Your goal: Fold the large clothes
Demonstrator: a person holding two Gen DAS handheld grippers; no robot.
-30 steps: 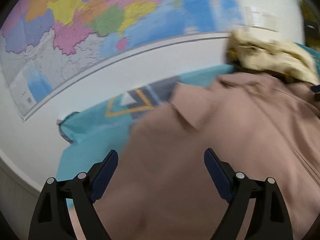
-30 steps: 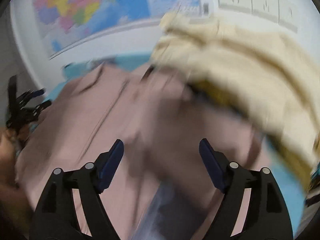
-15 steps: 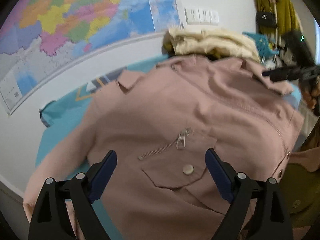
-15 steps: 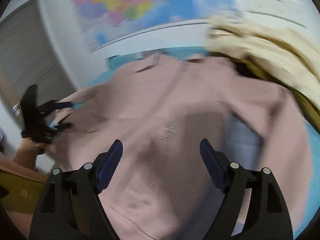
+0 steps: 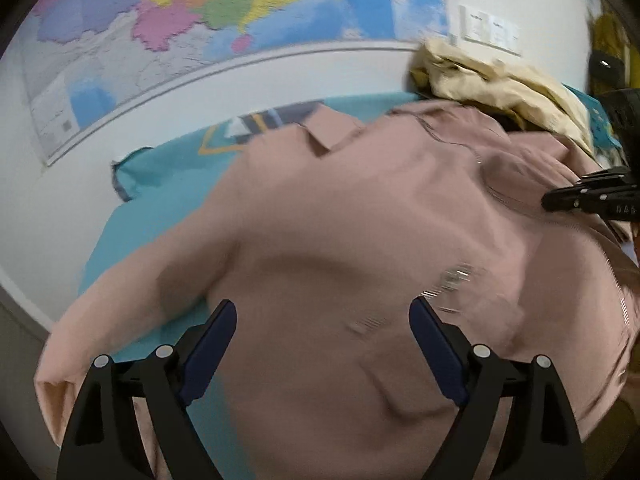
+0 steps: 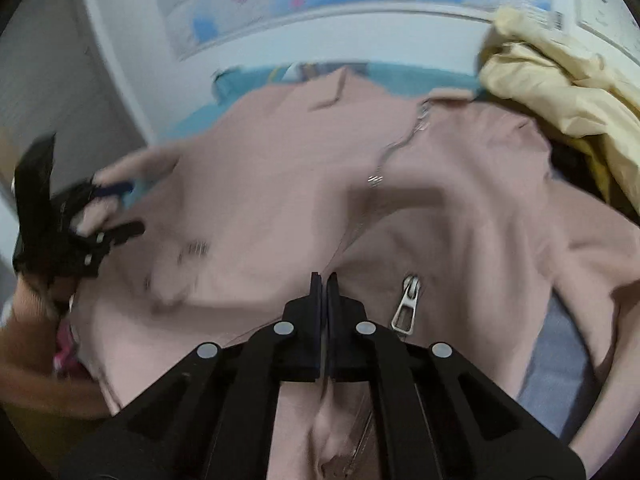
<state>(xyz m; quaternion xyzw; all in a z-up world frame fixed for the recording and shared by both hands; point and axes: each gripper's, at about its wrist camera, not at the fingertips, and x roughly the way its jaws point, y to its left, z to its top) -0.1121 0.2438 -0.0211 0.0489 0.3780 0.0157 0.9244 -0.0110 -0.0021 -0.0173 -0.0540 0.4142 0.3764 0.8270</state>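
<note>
Behind both tongs: white wall with a big coloured political map (image 5: 224, 20) and a row of white wall sockets (image 5: 490, 32). Teal cloth-covered desk (image 5: 160, 184) runs below the map, bare only at the far left.

Dusty-pink zip-front jacket (image 5: 360, 232) lies spread over the desk, filling the space ahead of both tongs. Its collar points away from them, toward the wall. One sleeve trails off to the left of the left tongs, over the desk edge. Grey lining shows at the right of the right tongs.

Left tongs (image 5: 322, 316): released, jaws wide, hanging over the jacket body with no fabric between the pads.

Right tongs (image 6: 324, 280): jaws have just snapped closed. Pads are together, and a pink fold of the jacket seems pinched in them, emerging just below the pads. Silver metal zipper pull (image 6: 406, 304) lies immediately right of the tips.

Crumpled cream-yellow garment (image 6: 560, 92) is heaped beyond the jacket, ahead and to the right of the right tongs, touching the jacket's shoulder.

Motion blur over most of the fabric in both views.
</note>
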